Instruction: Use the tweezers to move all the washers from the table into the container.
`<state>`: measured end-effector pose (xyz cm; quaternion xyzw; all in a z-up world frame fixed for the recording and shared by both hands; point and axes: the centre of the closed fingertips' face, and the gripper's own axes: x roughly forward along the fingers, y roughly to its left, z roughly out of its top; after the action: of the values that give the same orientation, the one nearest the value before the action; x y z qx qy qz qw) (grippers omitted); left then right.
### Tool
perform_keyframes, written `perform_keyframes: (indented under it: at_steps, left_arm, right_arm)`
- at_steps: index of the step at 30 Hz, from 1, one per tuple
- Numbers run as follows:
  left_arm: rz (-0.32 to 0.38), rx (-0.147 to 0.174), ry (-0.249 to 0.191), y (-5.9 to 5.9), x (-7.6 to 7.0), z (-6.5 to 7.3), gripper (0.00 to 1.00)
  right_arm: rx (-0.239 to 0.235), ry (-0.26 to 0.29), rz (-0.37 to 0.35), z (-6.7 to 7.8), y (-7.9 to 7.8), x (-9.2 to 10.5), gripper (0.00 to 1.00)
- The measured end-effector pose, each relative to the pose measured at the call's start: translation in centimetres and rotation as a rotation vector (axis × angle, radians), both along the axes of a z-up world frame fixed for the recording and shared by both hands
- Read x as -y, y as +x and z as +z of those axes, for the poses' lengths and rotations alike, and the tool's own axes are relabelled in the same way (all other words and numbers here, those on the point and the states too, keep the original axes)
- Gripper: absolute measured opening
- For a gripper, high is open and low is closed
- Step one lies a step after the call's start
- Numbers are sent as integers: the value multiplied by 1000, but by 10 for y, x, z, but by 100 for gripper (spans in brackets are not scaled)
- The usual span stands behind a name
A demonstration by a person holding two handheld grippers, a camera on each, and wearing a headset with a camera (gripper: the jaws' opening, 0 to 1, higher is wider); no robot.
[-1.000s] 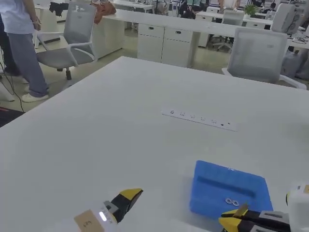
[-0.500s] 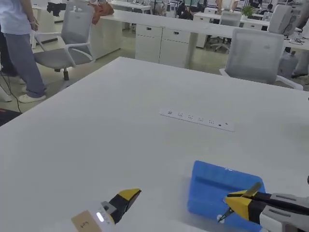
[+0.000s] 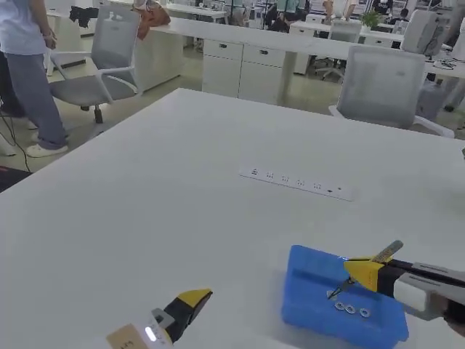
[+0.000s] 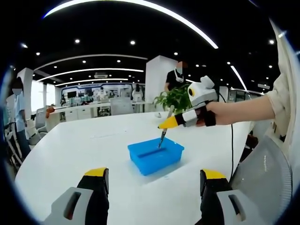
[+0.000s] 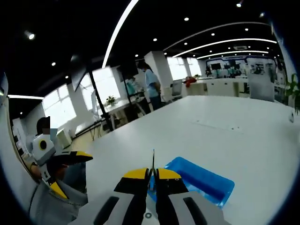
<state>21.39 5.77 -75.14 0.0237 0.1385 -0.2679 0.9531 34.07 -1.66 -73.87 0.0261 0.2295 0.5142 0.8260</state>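
Washers (image 3: 351, 310), three, in one blue container (image 3: 309, 276), tweezers (image 3: 338, 289) near.

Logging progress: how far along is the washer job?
Done: three washers lie in the container. In hand: the right gripper holds the tweezers, tips down inside it; the left gripper is open. Left: I cannot tell whether washers remain on the table.

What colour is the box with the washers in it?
The box is blue, clearest in the head view.
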Motion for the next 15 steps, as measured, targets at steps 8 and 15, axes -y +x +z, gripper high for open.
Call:
perform_keyframes:
  at_steps: [8,15]
  left_arm:
    - [9,-1,-3,1,-2,0,81]
    - [21,5,-13,2,-4,2,81]
  right_arm:
    - [-18,-61,-6,-18,17,-5,2]
    - [-19,-123,4,-32,31,-9,2]
